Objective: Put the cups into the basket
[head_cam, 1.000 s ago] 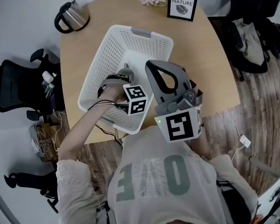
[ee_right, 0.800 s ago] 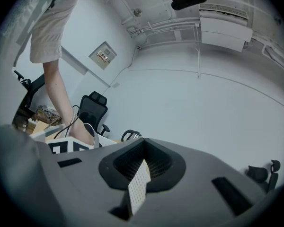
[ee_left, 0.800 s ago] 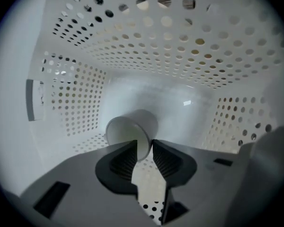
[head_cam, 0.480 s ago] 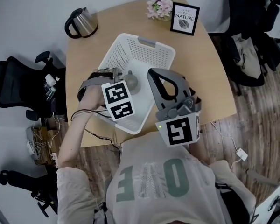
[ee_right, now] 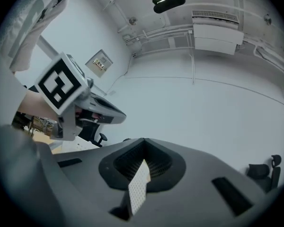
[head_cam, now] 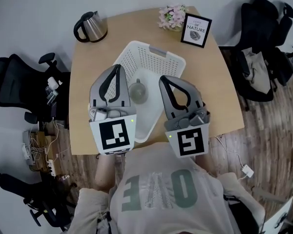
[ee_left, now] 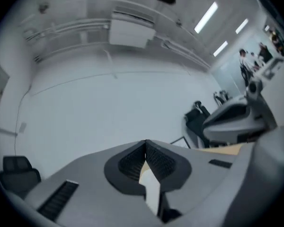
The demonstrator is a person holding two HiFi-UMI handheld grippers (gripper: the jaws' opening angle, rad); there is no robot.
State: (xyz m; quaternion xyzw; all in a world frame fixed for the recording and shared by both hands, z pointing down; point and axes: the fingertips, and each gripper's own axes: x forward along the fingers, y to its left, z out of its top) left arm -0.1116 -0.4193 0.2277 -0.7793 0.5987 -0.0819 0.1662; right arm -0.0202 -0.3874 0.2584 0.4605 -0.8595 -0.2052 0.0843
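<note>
Inside the perforated white basket (head_cam: pixel 151 58) lies a rounded cup (head_cam: pixel 138 91); left hand-held gripper (ee_left: pixel 146 148), right hand-held gripper (ee_right: pixel 143 146) closed.

The basket (head_cam: pixel 131 62) is white perforated plastic with a slight sheen. The cup (head_cam: pixel 137 90) looks matt grey. The desk (head_cam: pixel 85 62) is smooth pale wood. The kettle (head_cam: pixel 95 28) is polished metal with a black plastic handle. The left hand-held gripper (head_cam: pixel 118 68) and the right hand-held gripper (head_cam: pixel 164 78) are matt grey plastic, with dark ribbed pads (ee_left: pixel 131 161). The floor (head_cam: pixel 263 123) is wood plank.
</note>
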